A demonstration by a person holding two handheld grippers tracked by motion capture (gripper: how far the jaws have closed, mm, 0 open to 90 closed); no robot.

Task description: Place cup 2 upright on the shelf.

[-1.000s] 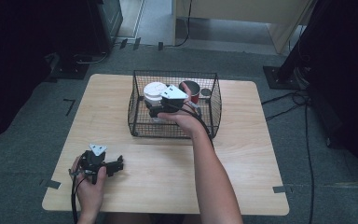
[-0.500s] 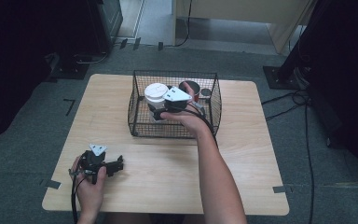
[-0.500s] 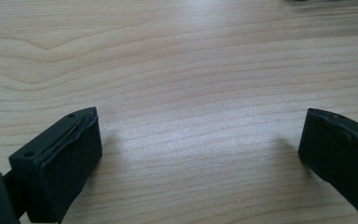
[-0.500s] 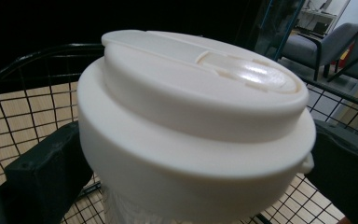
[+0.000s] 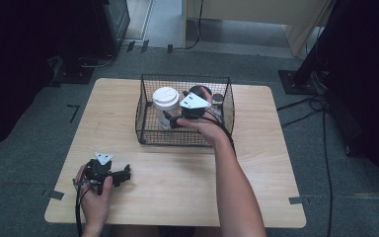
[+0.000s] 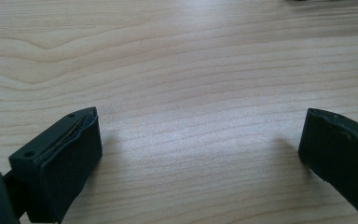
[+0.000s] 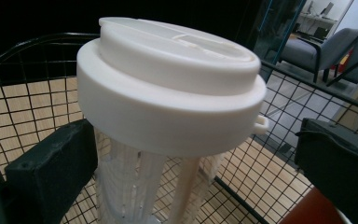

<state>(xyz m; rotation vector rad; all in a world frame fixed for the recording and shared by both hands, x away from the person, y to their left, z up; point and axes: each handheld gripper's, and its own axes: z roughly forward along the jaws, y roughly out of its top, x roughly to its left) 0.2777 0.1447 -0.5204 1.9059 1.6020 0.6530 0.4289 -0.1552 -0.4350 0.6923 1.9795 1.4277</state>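
Pale wooden table (image 5: 177, 192) from the high view: black wire basket (image 5: 148, 133) at its 12 o'clock edge, right gripper (image 5: 170, 120) reaching inside toward the clear plastic cup with a white lid (image 5: 165, 98). Left gripper (image 5: 123, 175) idles around 8 o'clock. Left gripper view: jaws wide apart over bare wood, holding nothing. Right gripper view: jaws spread on both sides of the cup (image 7: 168, 107) (no contact that I can see). Looks like the approach-to-grasp step; next it probably needs closing gently below the lid, since that thin wall should flex.

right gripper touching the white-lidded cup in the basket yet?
Cannot tell. In the right gripper view the right gripper stands open around the cup, but the lid overhang hides the sides.
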